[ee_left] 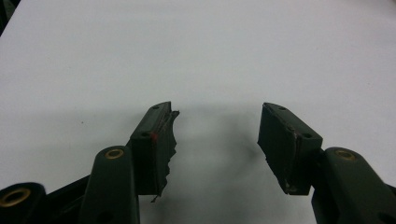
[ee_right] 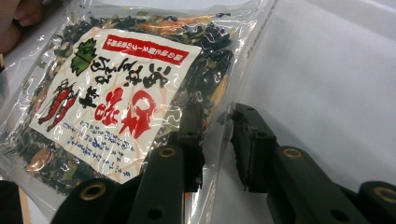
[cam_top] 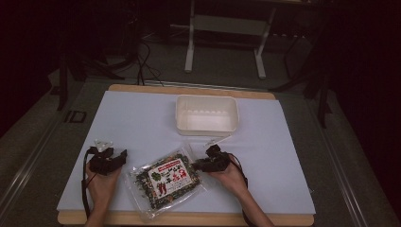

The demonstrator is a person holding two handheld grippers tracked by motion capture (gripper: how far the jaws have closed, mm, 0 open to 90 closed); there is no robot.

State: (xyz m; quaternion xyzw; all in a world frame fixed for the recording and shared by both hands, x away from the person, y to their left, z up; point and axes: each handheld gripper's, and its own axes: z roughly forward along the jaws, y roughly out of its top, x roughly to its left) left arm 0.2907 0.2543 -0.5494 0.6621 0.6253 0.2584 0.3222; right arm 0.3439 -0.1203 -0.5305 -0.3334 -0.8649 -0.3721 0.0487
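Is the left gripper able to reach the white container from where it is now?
Probably yes. The left gripper, jaws open and empty, rests on the table's white sheet, and bare sheet lies between it and the white container. The snack bag lies off to the side, not in the path.

Your left gripper (cam_top: 108,160): black body, grey three-cornered plate on top, black cable looping off it | your right gripper (cam_top: 211,161): black, cable trailing beside it | jaws: black links, brass-ringed pivot holes, small screws | left pads (ee_left: 163,135): ragged edges, red trace | forearms bare
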